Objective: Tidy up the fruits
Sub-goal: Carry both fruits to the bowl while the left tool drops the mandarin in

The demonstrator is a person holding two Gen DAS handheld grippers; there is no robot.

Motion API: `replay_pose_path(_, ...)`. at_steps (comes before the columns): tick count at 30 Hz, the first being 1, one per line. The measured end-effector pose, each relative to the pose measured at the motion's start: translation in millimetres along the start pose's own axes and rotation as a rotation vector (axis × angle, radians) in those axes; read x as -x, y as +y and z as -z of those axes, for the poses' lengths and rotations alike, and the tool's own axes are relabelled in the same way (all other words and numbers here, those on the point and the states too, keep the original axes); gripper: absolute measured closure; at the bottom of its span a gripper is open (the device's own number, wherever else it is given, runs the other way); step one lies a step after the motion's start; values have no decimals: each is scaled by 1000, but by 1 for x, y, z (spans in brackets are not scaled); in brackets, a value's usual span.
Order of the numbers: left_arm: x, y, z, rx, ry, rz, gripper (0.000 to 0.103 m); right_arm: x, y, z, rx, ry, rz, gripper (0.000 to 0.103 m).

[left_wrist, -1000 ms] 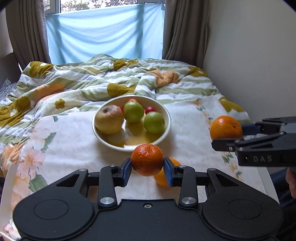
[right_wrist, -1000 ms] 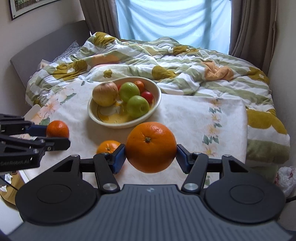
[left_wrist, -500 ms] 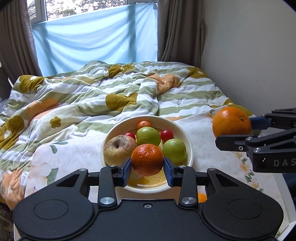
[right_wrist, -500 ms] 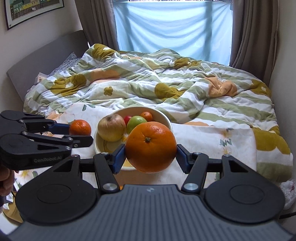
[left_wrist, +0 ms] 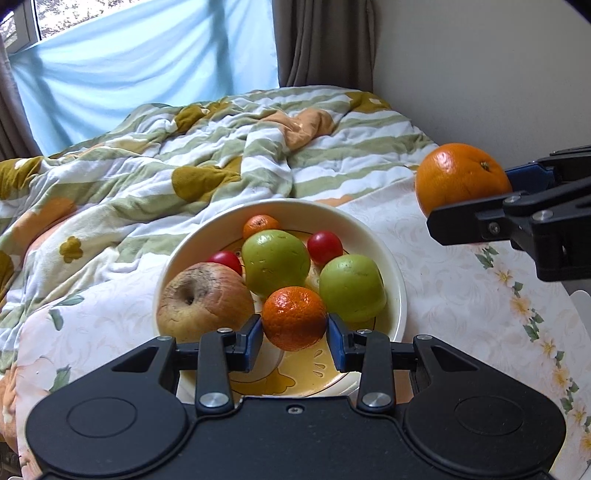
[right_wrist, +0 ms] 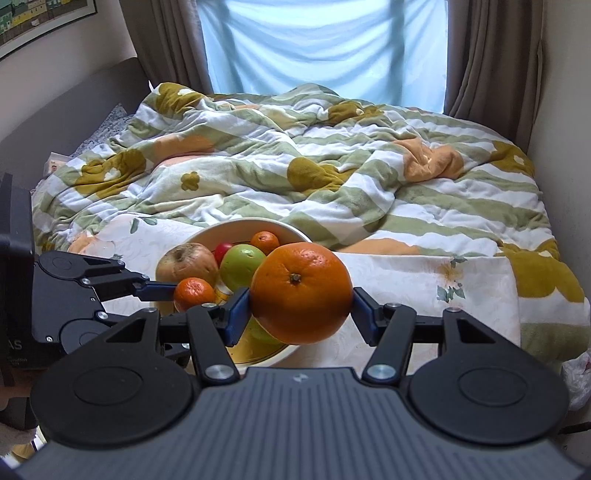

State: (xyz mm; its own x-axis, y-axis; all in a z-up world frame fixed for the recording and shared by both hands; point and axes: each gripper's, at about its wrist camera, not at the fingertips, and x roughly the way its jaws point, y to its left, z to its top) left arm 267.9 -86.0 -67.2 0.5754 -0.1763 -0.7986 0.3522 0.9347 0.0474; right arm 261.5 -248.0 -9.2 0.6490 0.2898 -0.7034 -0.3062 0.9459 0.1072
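Small mandarin (left_wrist: 294, 318) squeezed tight in left gripper (left_wrist: 294, 338), right over bowl (left_wrist: 397, 280). Big orange (right_wrist: 301, 292) pinched in right gripper (right_wrist: 301, 314), near the rim. Lower gently into the bare spot just below, then let go slowly. No bumping the green apples (left_wrist: 351, 288) ahead.

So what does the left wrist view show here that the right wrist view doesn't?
Only the left wrist view shows the bowl's painted yellow floor, the second green apple in full and the right-hand cherry tomato. Only the right wrist view shows the grey headboard, a framed picture and the blanket's right edge. Both show the left claw shut on a mandarin, the right claw shut on the big orange, and the wrinkled apple.
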Motion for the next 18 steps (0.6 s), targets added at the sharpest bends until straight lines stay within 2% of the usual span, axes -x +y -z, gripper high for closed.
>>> replay_pose_path(4,-5,-1,1,8,20,14,61,-5,-4,0,-10,11,8,30)
replay_pose_path(6,-4,-1,2,13,22,26,46,-6,-4,-1,-8,15,11,29)
replay_pose_path(7,-2,-1,2,12,13,26,25,-6,-4,-1,-6,16,13,29)
replay_pose_path(8,2,-2,3,10,-1,24,9,-7,-3,-2,-4,17,16,30)
replay_pose_path(9,6,-2,5,8,-13,26,6,-7,-3,-2,-2,17,18,30)
replay_pose_path(18,40,9,27,62,-17,24,5,-4,14,-7,30,15,-6,30)
